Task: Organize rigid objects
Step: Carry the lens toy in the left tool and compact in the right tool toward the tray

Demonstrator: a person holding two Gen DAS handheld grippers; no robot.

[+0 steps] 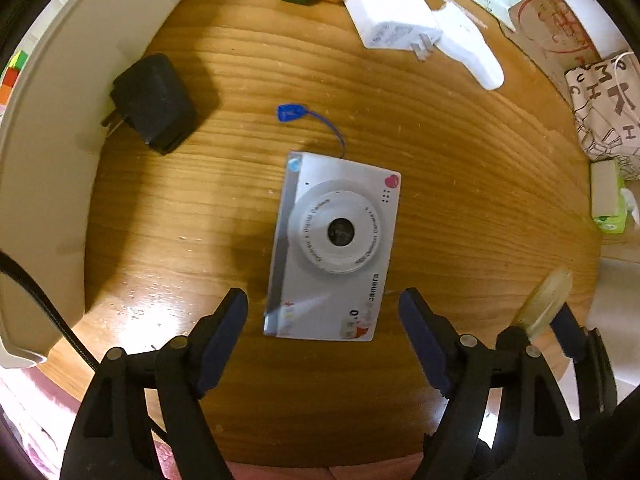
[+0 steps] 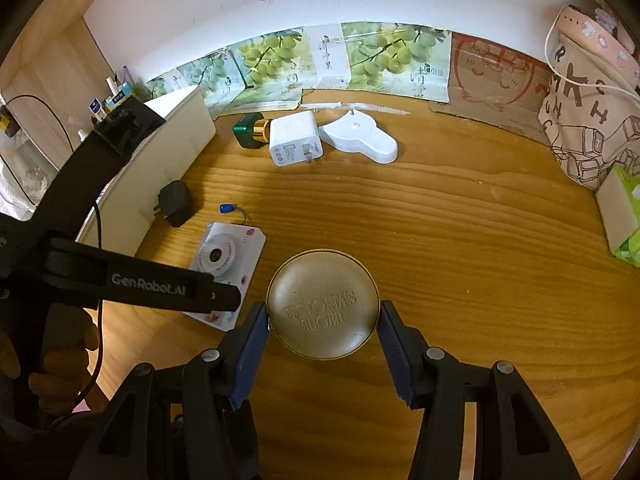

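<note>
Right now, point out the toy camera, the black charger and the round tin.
toy camera (image 1: 340, 236), left wrist view, lens ring.
black charger (image 1: 156, 100), left wrist view, top face.
round tin (image 2: 323, 304), right wrist view, embossed lid.

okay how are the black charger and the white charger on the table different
The black charger is smaller and dark; the white charger is larger and bright, with grey print on one face. The black charger lies beside the white bin, near the toy camera; the white charger lies farther back, between a green-and-gold item and a white gadget. Both lie flat, prongs showing.
</note>
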